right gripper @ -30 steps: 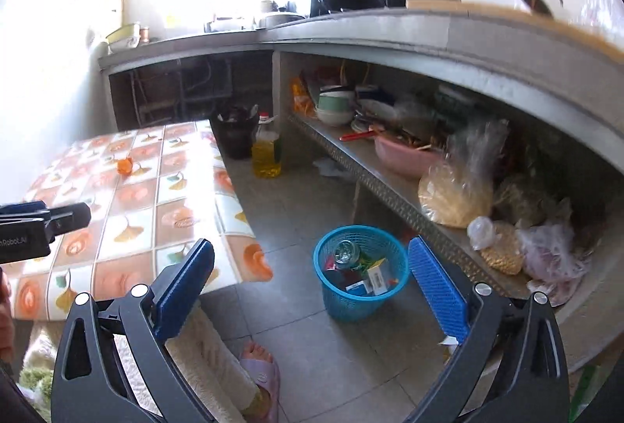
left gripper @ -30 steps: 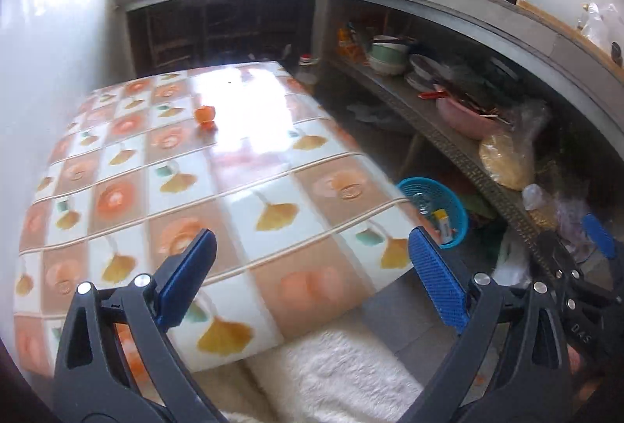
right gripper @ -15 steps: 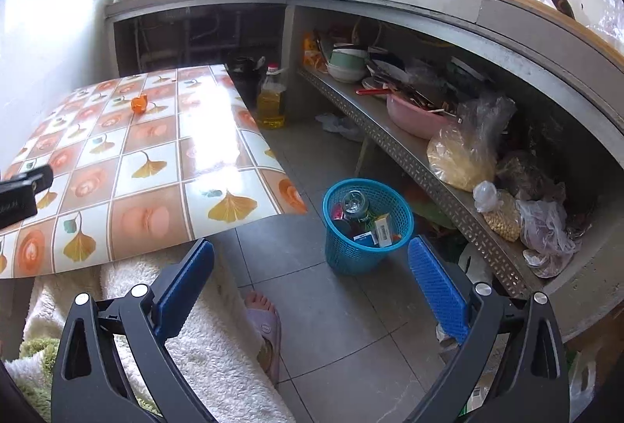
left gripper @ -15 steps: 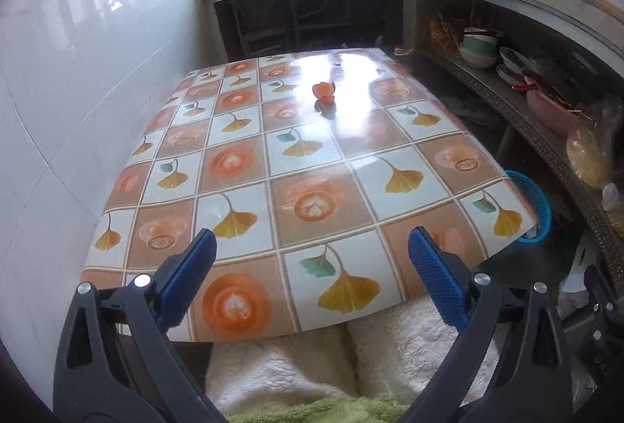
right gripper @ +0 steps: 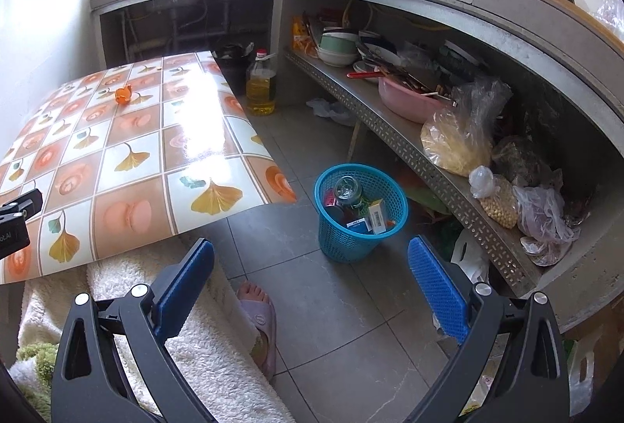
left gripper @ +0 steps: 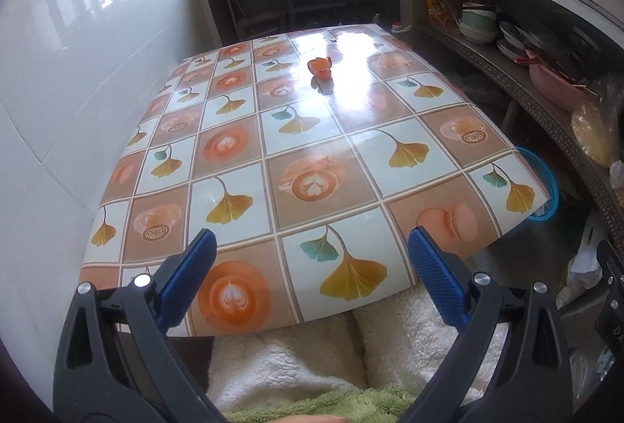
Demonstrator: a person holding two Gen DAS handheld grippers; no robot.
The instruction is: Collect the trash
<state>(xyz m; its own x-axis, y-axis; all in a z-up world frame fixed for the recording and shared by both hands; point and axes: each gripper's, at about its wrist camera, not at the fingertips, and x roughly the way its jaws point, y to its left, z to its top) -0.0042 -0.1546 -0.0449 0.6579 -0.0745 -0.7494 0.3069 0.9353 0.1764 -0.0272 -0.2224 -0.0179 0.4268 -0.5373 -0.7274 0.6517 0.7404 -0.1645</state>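
A small orange piece of trash [left gripper: 319, 66] lies on the far part of the patterned table [left gripper: 312, 150]; it also shows in the right wrist view [right gripper: 123, 93]. A blue trash basket [right gripper: 360, 212] holding a can and small boxes stands on the floor to the right of the table; its rim peeks out in the left wrist view [left gripper: 540, 181]. My left gripper [left gripper: 310, 263] is open and empty over the table's near edge. My right gripper [right gripper: 310, 267] is open and empty above the floor, near the basket.
A low shelf [right gripper: 409, 146] with bowls, a pink basin and bagged food runs along the right under a concrete counter. An oil bottle [right gripper: 260, 84] stands on the floor past the table. A foot in a slipper [right gripper: 257, 317] is below. A white wall [left gripper: 78, 91] borders the table's left.
The left gripper has swung left and now faces the table squarely. The right gripper has pulled back and tilted down, so the basket and the floor show more fully. Both stay open.
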